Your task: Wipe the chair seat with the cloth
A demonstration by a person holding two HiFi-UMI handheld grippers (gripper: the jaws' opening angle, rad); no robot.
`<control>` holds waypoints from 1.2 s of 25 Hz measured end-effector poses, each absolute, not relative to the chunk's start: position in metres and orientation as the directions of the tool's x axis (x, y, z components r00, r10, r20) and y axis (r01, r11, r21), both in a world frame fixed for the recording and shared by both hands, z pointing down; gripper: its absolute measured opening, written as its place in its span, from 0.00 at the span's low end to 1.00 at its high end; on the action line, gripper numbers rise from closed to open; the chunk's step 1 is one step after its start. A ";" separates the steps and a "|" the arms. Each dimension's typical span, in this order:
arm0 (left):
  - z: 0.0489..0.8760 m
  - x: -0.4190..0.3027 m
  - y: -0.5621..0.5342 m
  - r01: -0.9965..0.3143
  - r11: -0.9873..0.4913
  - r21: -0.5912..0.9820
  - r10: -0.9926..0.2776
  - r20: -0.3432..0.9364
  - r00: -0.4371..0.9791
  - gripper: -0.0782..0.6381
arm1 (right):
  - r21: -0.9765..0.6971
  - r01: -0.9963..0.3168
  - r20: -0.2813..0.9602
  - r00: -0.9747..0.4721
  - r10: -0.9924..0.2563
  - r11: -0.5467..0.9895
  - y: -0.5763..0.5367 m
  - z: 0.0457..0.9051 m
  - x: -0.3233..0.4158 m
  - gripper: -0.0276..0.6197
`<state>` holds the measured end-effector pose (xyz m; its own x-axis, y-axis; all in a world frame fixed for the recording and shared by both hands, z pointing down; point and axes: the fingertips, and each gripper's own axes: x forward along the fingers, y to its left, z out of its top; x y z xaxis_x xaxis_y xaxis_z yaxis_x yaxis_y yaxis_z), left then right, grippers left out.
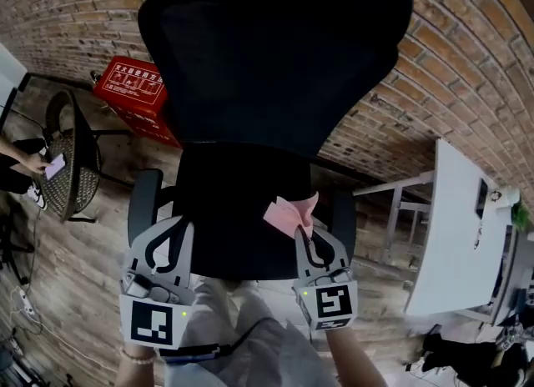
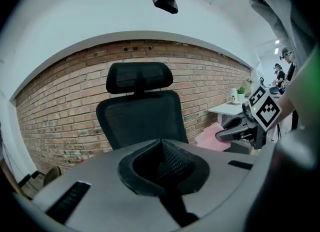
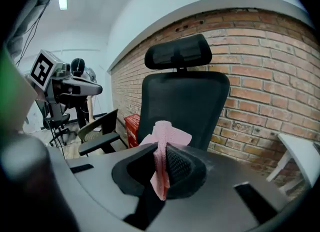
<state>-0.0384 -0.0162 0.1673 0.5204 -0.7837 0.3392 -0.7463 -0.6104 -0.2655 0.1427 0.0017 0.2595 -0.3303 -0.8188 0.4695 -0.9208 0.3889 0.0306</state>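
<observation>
A black office chair stands in front of me; its seat [image 1: 229, 210] lies just ahead of both grippers and its tall backrest [image 1: 275, 52] rises behind. My right gripper [image 1: 302, 232] hovers over the seat's front right part, shut on a pink cloth [image 1: 290, 213] that sticks up past its tips. In the right gripper view the cloth [image 3: 164, 137] is pinched in the right gripper [image 3: 162, 150]. At the seat's front left corner my left gripper [image 1: 178, 227] is shut and holds nothing; in its own view the left gripper [image 2: 161, 146] faces the backrest [image 2: 142, 121].
A brick wall [image 1: 434, 60] runs behind the chair. A red box [image 1: 133, 93] sits on the floor at the left, near a woven chair [image 1: 71, 156] and a person's hand with a phone [image 1: 40, 163]. A white table [image 1: 459, 235] stands at the right.
</observation>
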 end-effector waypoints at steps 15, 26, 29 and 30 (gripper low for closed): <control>0.313 -0.068 -0.102 -0.835 -0.547 -0.057 -0.775 0.413 0.479 0.13 | 0.070 -0.971 0.576 -0.149 -0.804 0.230 -0.098 0.438 0.172 0.13; 0.389 -0.061 -0.118 -0.764 -0.631 -0.135 -0.728 0.445 0.522 0.13 | 0.083 -0.988 0.636 -0.049 -0.770 0.131 -0.147 0.553 0.216 0.13; 0.408 -0.066 -0.117 -0.827 -0.560 -0.041 -0.749 0.452 0.484 0.13 | 0.089 -0.989 0.660 -0.028 -0.751 0.115 -0.158 0.580 0.224 0.13; 0.413 -0.067 -0.116 -0.824 -0.565 -0.042 -0.745 0.456 0.487 0.13 | 0.090 -0.989 0.671 -0.024 -0.742 0.113 -0.161 0.588 0.226 0.13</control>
